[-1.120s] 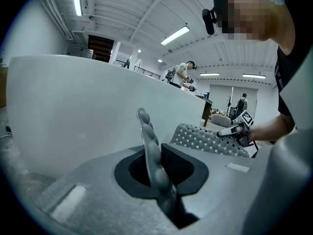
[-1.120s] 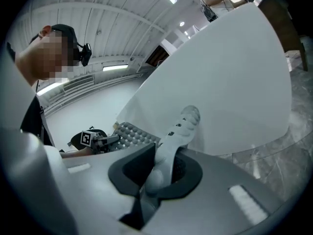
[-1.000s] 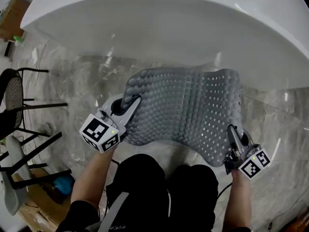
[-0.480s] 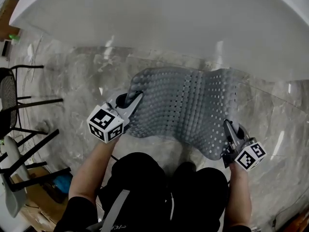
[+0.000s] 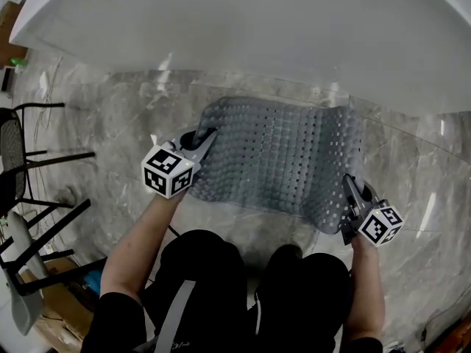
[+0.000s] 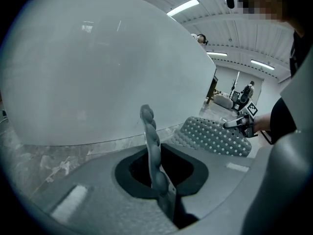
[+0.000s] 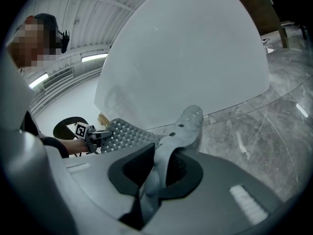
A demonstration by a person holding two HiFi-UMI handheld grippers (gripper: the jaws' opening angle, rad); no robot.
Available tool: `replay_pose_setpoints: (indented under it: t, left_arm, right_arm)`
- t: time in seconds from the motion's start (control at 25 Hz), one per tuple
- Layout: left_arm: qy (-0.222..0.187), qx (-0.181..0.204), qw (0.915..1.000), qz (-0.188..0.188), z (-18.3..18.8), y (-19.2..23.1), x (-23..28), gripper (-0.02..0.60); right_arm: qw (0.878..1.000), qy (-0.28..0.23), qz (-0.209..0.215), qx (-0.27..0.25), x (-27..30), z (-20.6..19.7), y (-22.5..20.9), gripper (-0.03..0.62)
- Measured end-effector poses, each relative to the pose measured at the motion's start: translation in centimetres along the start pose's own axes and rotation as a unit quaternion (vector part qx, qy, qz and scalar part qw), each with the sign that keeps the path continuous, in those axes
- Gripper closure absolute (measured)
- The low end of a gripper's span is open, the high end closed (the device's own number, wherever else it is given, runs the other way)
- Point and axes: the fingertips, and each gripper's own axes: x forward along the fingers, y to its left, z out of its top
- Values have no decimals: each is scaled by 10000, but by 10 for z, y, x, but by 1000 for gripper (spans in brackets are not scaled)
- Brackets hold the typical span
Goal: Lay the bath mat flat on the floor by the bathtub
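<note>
Head view has the bath mat (image 5: 283,157) low over the floor (image 5: 110,123) beside the bathtub (image 5: 257,35) — your left gripper (image 5: 204,137) clamped tight on one near corner, right gripper (image 5: 346,184) pinching the other, jaws just eased open a touch with the edge between them. Keep both corners level and taut so it lands unwrinkled.

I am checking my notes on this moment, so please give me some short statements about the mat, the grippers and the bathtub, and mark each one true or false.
1. The left gripper is shut on one end of the bath mat. True.
2. The right gripper holds nothing. False: it is shut on the mat's other end.
3. The mat is inside the bathtub. False: it is over the marble floor, beside the bathtub.
4. The mat is grey, with rows of holes. True.
</note>
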Motion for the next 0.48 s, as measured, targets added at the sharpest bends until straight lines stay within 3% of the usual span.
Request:
replay_pose_setpoints:
  t: [0.12,0.48]
  left_arm:
    - [187,12,9997,129,-12,11,2,554]
    - [487,72,9931,1060,-49,70,-2,520]
  right_arm:
    - [9995,175,-259,-90,-2,-12,-15,551]
    - [9920,702,-1047,-26,0,-56,-79,488]
